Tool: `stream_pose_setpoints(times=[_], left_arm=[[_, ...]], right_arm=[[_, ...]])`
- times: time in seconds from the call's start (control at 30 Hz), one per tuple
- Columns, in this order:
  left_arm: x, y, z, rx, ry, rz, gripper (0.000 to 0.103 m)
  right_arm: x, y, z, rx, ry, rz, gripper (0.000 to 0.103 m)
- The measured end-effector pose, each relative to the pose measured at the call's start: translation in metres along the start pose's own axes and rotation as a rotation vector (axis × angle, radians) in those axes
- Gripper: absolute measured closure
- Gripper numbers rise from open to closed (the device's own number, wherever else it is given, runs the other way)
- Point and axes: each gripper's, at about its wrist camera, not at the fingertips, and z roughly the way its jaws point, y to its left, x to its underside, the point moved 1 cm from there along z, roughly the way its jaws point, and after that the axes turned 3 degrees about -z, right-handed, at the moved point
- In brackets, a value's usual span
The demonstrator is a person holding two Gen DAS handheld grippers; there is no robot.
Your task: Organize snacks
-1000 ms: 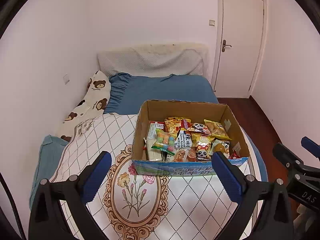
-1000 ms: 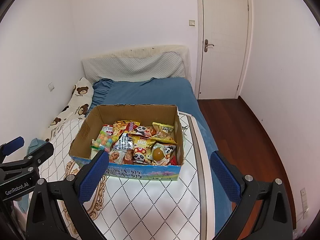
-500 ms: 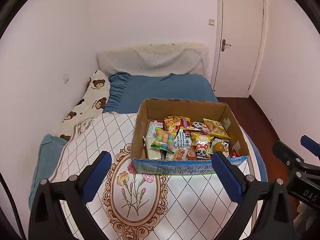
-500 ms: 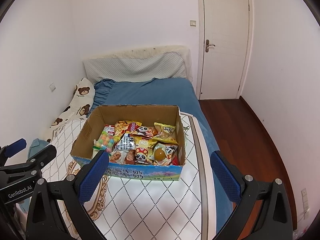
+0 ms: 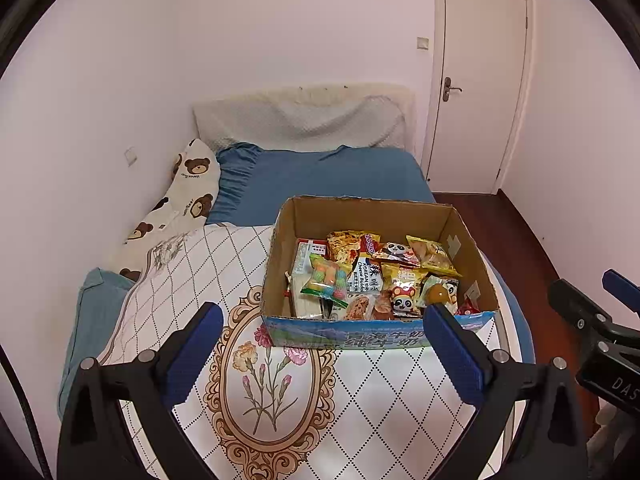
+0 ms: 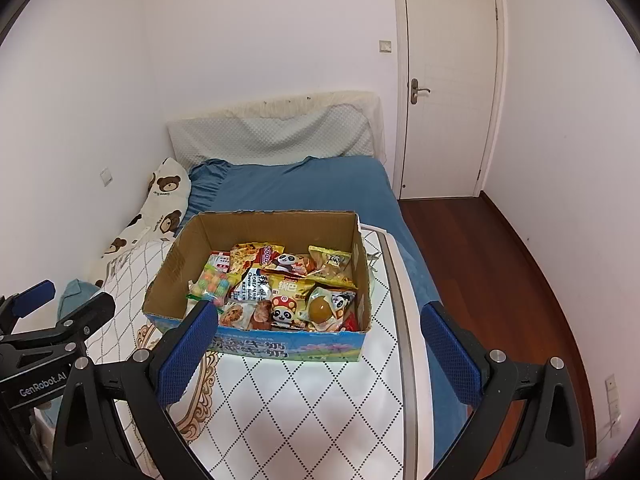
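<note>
An open cardboard box (image 5: 360, 210) (image 6: 276, 222) stands on the white quilt, filled with several snack packets. Among them are a bag of coloured candies (image 5: 328, 280) (image 6: 211, 284), panda packets (image 5: 394, 249) (image 6: 289, 261) and yellow bags (image 5: 432, 256) (image 6: 330, 264). My left gripper (image 5: 322, 354) is held open in front of the box, nothing between its blue pads. My right gripper (image 6: 318, 350) is open too, hovering before the box's front right, empty. Each gripper shows at the edge of the other's view.
The box sits on a bed with a diamond-patterned quilt (image 5: 280, 400) and a blue sheet (image 5: 328, 176). A bear-print pillow (image 5: 188, 196) lies along the left wall. A shut white door (image 6: 448, 80) and wooden floor (image 6: 480, 264) are to the right.
Both views have crept slightly forward and lower toward the box. The grippers stay open and nothing in the box has moved.
</note>
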Motion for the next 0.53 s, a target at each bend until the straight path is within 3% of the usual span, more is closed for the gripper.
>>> stream_pose_setpoints(times=[0.53], left_arm=[[0.0023, 0.0003, -0.0018, -0.002, -0.004, 0.003, 0.000]], right_arm=[[0.0020, 0.0007, -0.0014, -0.010, 0.007, -0.004, 0.000]])
